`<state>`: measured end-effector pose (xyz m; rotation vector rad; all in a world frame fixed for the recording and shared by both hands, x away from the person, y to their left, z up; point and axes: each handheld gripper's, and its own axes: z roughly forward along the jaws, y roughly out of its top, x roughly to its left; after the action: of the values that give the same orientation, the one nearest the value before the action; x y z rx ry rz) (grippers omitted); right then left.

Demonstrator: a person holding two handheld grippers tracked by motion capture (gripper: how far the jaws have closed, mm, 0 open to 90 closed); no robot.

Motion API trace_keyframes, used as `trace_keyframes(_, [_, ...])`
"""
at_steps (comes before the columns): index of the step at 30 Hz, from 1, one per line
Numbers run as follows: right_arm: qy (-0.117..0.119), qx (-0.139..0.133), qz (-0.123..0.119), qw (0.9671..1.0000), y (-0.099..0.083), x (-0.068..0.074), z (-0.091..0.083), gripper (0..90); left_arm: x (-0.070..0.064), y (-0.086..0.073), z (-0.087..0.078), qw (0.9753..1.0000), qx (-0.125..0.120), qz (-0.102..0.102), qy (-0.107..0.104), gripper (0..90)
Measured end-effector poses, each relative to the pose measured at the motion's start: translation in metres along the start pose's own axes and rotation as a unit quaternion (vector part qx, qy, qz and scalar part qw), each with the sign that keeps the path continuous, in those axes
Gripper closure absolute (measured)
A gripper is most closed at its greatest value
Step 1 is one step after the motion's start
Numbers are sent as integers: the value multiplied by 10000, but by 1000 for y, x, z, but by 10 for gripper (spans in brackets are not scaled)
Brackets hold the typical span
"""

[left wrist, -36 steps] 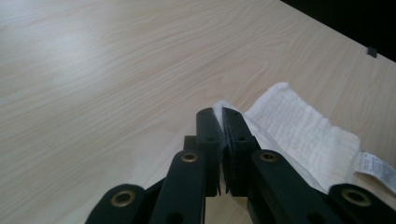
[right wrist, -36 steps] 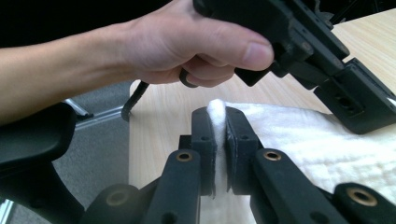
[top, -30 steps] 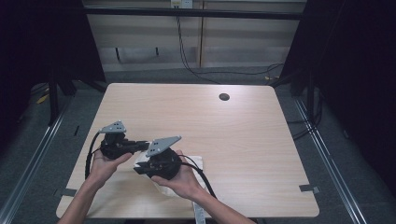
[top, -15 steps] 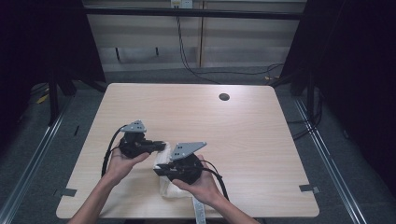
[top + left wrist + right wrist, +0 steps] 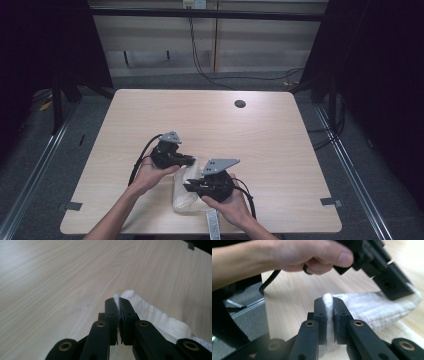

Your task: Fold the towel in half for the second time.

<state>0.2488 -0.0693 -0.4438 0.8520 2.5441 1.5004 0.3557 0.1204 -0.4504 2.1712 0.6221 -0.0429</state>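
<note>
On the near half of the wooden table [image 5: 150, 115], toward six o'clock in the high view, a white cloth [image 5: 184, 192] lies folded between the person's two hands. At about nine o'clock from the cloth, the left hand [image 5: 146, 175] holds the left gripper [image 5: 191, 161], whose tips point toward three o'clock and meet the cloth's far corner. Its own view shows the two black jaws pressed together on a thin edge of the cloth [image 5: 150, 312], which runs away toward four o'clock across the pale wood. At about three o'clock from the cloth, the right hand [image 5: 231, 206] holds the right gripper [image 5: 187, 186], its tips pointing toward nine o'clock at the cloth's middle. Its own view shows the jaws clamped on a pinched ridge of the cloth [image 5: 372, 307], white fabric bulging between the pads, with the left gripper [image 5: 409, 291] at two o'clock touching the cloth's other end. Far off at one o'clock on the table sits a small dark hole [image 5: 240, 104].
</note>
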Motion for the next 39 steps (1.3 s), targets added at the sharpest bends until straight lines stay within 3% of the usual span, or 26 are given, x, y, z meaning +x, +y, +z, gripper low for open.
trace_keyframes(6, [-76, 102, 14, 9999, -10, -4, -3, 820, 0, -4, 14, 9997, -118, -193, -131, 855])
trace_keyframes(8, [-176, 166, 4, 9997, -16, -6, -1, 822, -2, -5, 19, 9999, 45, -97, -44, 856])
trace_keyframes(12, [-199, 245, 35, 9995, -23, -9, 3, 822, -3, -6, 25, 9997, 53, -115, -211, 853])
trace_keyframes(20, [-344, 417, -31, 9985, -36, -11, 1, 788, -8, -7, 38, 9995, 206, -47, -239, 809])
trace_keyframes(24, [-401, 432, -59, 9982, -38, -10, -4, 748, -9, -7, 42, 9996, 152, -140, -206, 765])
trace_keyframes(29, [-403, 549, -100, 9976, -43, -12, -12, 706, -10, -7, 43, 9993, 80, -159, -321, 700])
trace_keyframes(33, [-357, 487, 15, 9982, -49, -16, -17, 671, -9, -6, 44, 9994, 52, -161, -298, 648])
trace_keyframes(35, [-355, 487, 15, 9982, -51, -17, -19, 677, -9, -4, 42, 9995, -195, -127, -219, 600])
trace_keyframes(39, [-405, 389, 120, 9984, -55, -21, -24, 660, -6, 0, 36, 9990, -344, -187, -201, 540])
